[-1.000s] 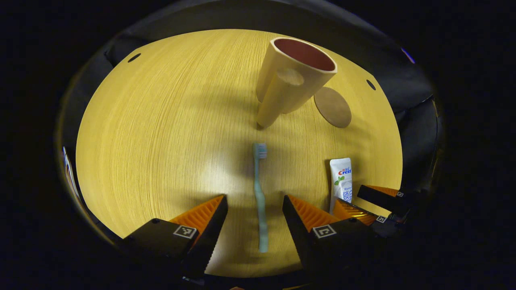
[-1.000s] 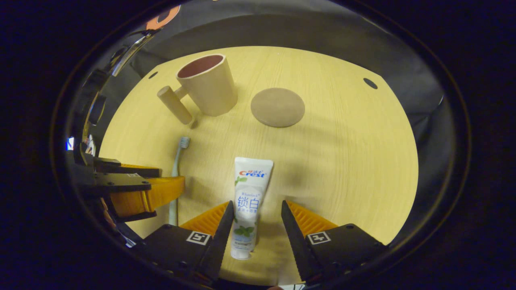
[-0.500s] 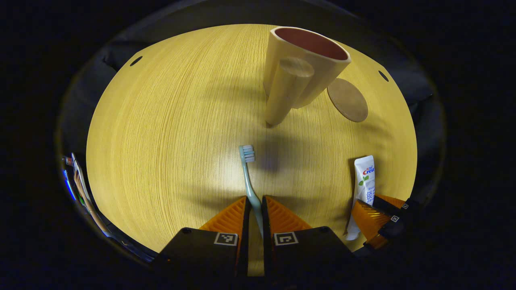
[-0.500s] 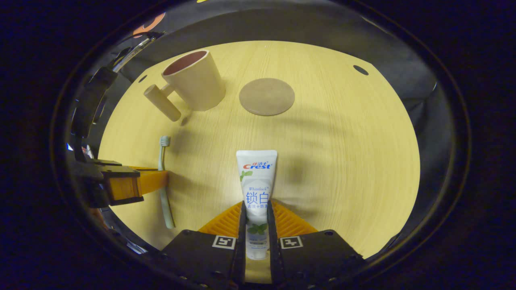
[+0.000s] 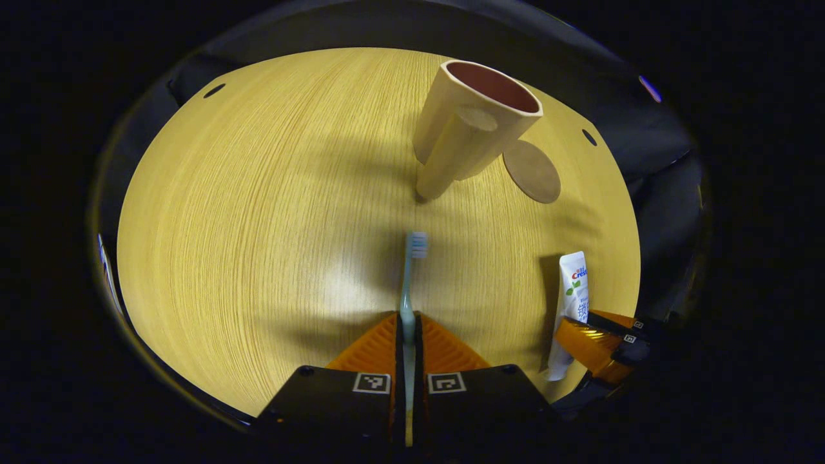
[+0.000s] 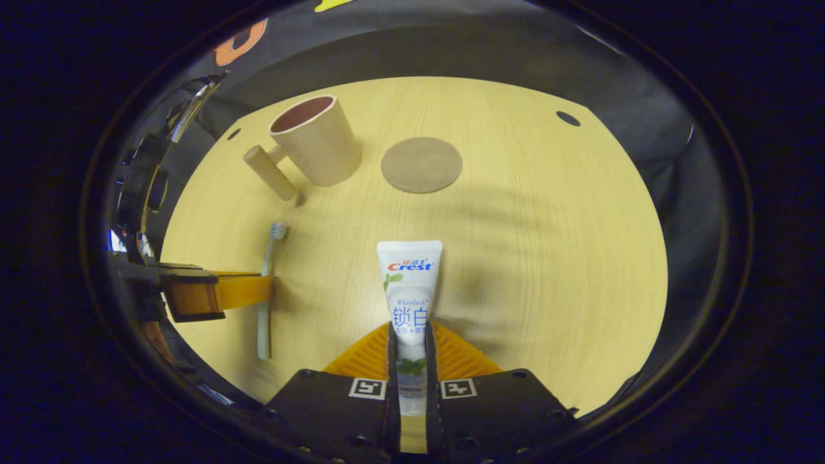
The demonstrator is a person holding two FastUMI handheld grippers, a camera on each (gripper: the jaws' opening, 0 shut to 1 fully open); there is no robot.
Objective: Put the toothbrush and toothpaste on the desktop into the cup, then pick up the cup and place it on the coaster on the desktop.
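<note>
My left gripper [image 5: 407,319] is shut on the handle of the pale teal toothbrush [image 5: 410,270], whose bristle head points toward the cup. A beige cup [image 5: 480,119] with a reddish inside and a thick peg handle stands upright at the far side of the wooden desktop [image 5: 258,212]. Just right of it lies the round brown coaster [image 5: 532,172]. In the right gripper view my right gripper [image 6: 410,328] is shut on the lower part of the white toothpaste tube [image 6: 409,280]. The cup [image 6: 316,142], coaster [image 6: 421,164], toothbrush [image 6: 271,264] and left gripper [image 6: 219,293] appear there too. The toothpaste [image 5: 570,290] and right gripper [image 5: 596,338] sit at the left gripper view's right edge.
Black cloth wall surrounds the desktop's far side [image 6: 451,58]. Small dark holes mark the desktop near its far corners [image 6: 568,118] [image 5: 214,91]. A metal stand [image 6: 193,103] rises at the left in the right gripper view.
Both grippers went from open around their objects to shut on them. The toothbrush straightened between the left fingers, and both objects look slightly raised off the desktop.
</note>
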